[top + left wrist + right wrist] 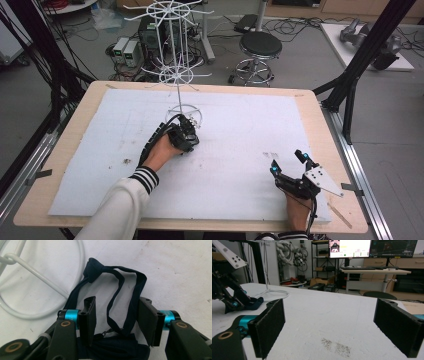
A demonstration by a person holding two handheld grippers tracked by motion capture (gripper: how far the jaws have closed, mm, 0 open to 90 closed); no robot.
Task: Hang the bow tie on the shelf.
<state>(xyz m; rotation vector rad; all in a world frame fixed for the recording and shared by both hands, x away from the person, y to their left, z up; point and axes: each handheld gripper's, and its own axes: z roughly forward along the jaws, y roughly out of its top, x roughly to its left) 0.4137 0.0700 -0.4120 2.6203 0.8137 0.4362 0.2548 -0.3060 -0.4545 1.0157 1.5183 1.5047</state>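
the table (pixel 60 150) carries a white foam sheet (pixel 235 135) that covers most of its top, leaving a bare wood border on every side. the middle and right of the sheet lie open, with wide room between the two hands. a white wire rack (pixel 172 55) stands at the far centre of the sheet, its ring base (pixel 37 312) just beside the work.

the left gripper (pixel 186 132) sits near that ring base, pointing down at the sheet. its jaws stand partly open, with the dark strap (pixel 117 297) between them; the right-hand pad lies against the strap's outer band, though i cannot tell that the pads pinch it. the right gripper (pixel 288 162) rests near the front right edge, well apart from the strap, jaws spread wide with nothing between them.

the strap is navy fabric, lying flat on the foam in a loop with a knotted fold at its far end and a thin cord crossing inside.
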